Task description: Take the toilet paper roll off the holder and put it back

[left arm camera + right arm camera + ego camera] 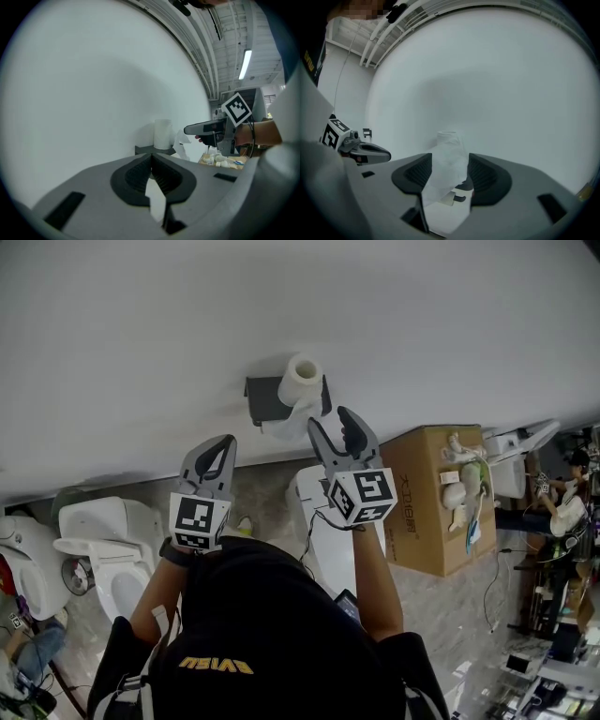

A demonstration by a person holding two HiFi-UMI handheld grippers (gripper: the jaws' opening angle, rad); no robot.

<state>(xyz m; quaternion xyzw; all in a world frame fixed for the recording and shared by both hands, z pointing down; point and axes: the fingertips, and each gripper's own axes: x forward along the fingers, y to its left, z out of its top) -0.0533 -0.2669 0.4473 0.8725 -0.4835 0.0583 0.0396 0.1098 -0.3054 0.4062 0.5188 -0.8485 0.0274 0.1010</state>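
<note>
Head view shows us the toilet paper roll (302, 379) upright on its holder (263, 397) on the wall (141, 352); our right tool (331, 420) hangs just beside it, released, jaws parted round the loose sheet (286, 424); our left tool (226, 442), clenched empty, sits apart leftward; wall spreads wide above.

We were in a mock bathroom corner set up inside a workshop or storage hall, not in a home. A plain white wall (281, 315) ran across twelve o'clock, and it bore only a dark holder (265, 399) with a toilet paper roll (302, 379). At eight o'clock two white toilets (103, 545) stood close together on the stone-patterned floor (450, 615). At three o'clock an open cardboard box (436, 512) carried loose objects, and past it another person (567, 498) sat among cluttered equipment. A cable (492, 592) trailed over the floor at four o'clock. In the left gripper view, at one o'clock, we saw a bare ceiling with a strip light (244, 63).
</note>
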